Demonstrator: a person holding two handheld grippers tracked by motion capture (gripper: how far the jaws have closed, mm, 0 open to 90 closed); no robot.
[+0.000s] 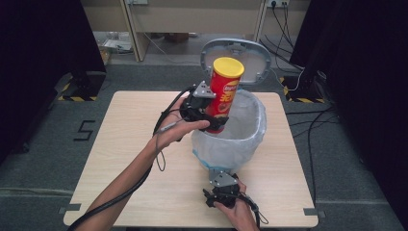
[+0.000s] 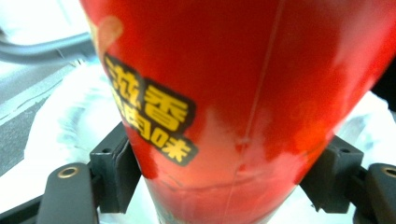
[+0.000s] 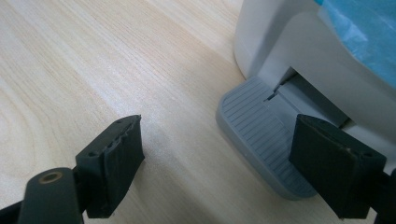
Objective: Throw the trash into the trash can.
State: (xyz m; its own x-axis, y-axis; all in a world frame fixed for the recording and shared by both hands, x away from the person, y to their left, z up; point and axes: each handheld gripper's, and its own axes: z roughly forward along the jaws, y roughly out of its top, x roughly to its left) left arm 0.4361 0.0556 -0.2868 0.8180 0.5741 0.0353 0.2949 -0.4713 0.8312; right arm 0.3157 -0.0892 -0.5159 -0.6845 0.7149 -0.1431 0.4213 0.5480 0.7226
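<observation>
The wooden surface (image 1: 134,159) carries a white pedal bin (image 1: 250,144) lined with a pale bag, its grey lid (image 1: 235,53) standing open at the far side. My left tool (image 1: 211,118) grips a red crisp tube (image 1: 225,91) with a yellow cap, low on its body, the jaws pressed against it on both sides. The tube stands nearly upright, leaning a little, with its lower end just over the near-left rim of the bin's mouth; in the left gripper view the red tube (image 2: 243,93) with its yellow-on-black lettering sits squarely between my two black pads (image 2: 114,168), and the white bag shows behind it.

My right tool (image 1: 219,195) rests low at the near edge of the surface, just in front of the bin. Its jaws stand wide apart with nothing between them, one pad (image 3: 114,163) over bare wood, the other over the bin's ribbed grey foot pedal (image 3: 261,140), which juts from the base of the bin (image 3: 280,42).
</observation>
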